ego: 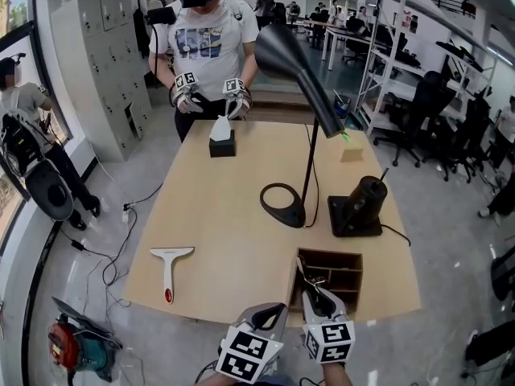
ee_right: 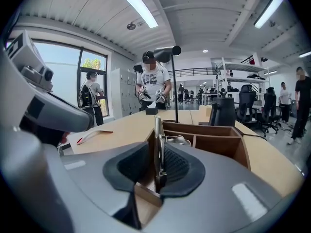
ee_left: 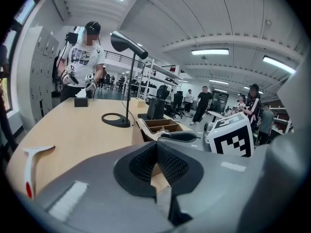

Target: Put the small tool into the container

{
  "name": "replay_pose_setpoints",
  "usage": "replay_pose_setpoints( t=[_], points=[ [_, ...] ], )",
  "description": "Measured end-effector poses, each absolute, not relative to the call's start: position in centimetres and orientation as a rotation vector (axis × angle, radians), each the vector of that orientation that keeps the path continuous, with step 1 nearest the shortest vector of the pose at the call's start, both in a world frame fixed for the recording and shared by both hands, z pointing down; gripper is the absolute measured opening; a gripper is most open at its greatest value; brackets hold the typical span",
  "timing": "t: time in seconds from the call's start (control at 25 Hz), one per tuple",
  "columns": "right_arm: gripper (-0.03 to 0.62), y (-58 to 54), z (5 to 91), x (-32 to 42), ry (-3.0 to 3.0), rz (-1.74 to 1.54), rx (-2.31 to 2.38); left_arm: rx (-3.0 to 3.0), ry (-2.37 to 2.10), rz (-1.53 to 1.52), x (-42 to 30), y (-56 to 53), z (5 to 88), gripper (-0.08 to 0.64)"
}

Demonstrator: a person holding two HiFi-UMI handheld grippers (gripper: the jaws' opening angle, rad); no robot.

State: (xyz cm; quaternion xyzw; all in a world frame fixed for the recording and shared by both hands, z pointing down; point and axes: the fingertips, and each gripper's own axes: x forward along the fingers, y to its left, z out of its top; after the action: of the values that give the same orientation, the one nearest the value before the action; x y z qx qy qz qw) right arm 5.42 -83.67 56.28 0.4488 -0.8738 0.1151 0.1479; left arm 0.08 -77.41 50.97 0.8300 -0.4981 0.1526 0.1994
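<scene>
Small tool (ee_right: 158, 130), a thin flat blade, stands upright between my right gripper's (ee_right: 153, 155) pads. It sits against the right pad and the left one is clearly off it, so the jaws are apart and not squeezing. It's at the left wall of the wooden container (ee_right: 218, 147), around 5 o'clock on the table (ego: 233, 215). Left gripper (ee_left: 156, 147) is pinched together, empty, at 6 o'clock.

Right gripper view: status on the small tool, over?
Left gripper shut, empty. Right gripper jaws apart, small tool upright between them, at left side of wooden container. Nothing blocking.
</scene>
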Motion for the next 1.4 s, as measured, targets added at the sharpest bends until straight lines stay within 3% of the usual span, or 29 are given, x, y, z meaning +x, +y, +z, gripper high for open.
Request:
replay_pose_setpoints(
  t=[0.2, 0.76, 1.4],
  points=[
    [0.110, -82.2, 55.7, 5.7, -2.505, 0.308, 1.320, 2.328, -1.385, 0.427, 0.1, -75.7, 50.8, 0.003],
    [0.104, -73.6, 49.8, 4.6, -2.516, 0.261, 1.408, 2.370, -1.365, 0.416, -1.8, -66.9, 47.0, 0.005],
    [0.039, -51.2, 45.7, -6.2, -2.531, 0.195, 1.442, 2.435, -1.314, 0.388, -11.6, -46.6, 45.2, 0.003]
  ],
)
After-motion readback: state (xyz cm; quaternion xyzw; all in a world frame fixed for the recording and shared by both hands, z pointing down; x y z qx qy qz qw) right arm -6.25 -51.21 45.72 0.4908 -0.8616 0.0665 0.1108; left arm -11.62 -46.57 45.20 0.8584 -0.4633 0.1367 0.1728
